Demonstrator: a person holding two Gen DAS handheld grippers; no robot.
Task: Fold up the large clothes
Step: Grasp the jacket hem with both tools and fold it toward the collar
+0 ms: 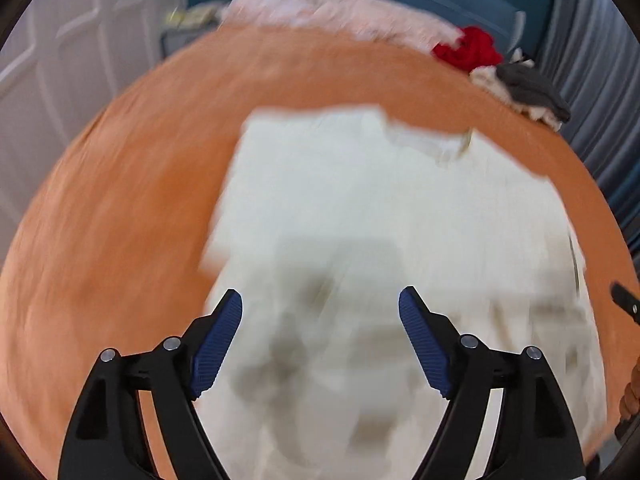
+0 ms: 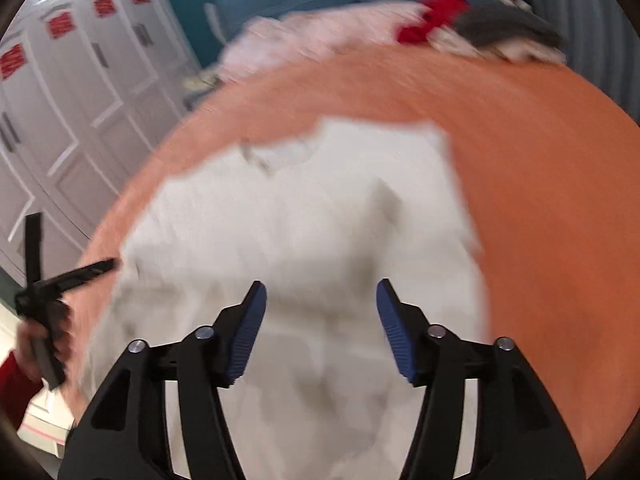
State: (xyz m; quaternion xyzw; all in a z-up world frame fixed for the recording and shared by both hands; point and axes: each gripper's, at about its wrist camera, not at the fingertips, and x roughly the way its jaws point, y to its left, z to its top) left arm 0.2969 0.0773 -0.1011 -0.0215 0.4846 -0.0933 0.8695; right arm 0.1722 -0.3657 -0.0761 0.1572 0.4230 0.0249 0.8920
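Note:
A large white garment [image 1: 372,216] lies spread on the orange bed cover [image 1: 120,200], blurred by motion; its collar end is at the far side. My left gripper [image 1: 320,300] hovers above the near part of the garment, open, with nothing between its blue pads [image 1: 218,344]. In the right wrist view the same white garment [image 2: 304,216] fills the middle. My right gripper [image 2: 320,292] hangs above it, open and empty. The left gripper [image 2: 72,272] also shows at the left edge of that view, held by a hand with a red sleeve [image 2: 16,384].
A pile of pink, red [image 1: 468,48] and grey clothes [image 1: 532,88] lies along the far edge of the bed. White cupboard doors [image 2: 80,92] stand to the left, a blue wall behind. The orange cover [image 2: 552,200] extends to the right of the garment.

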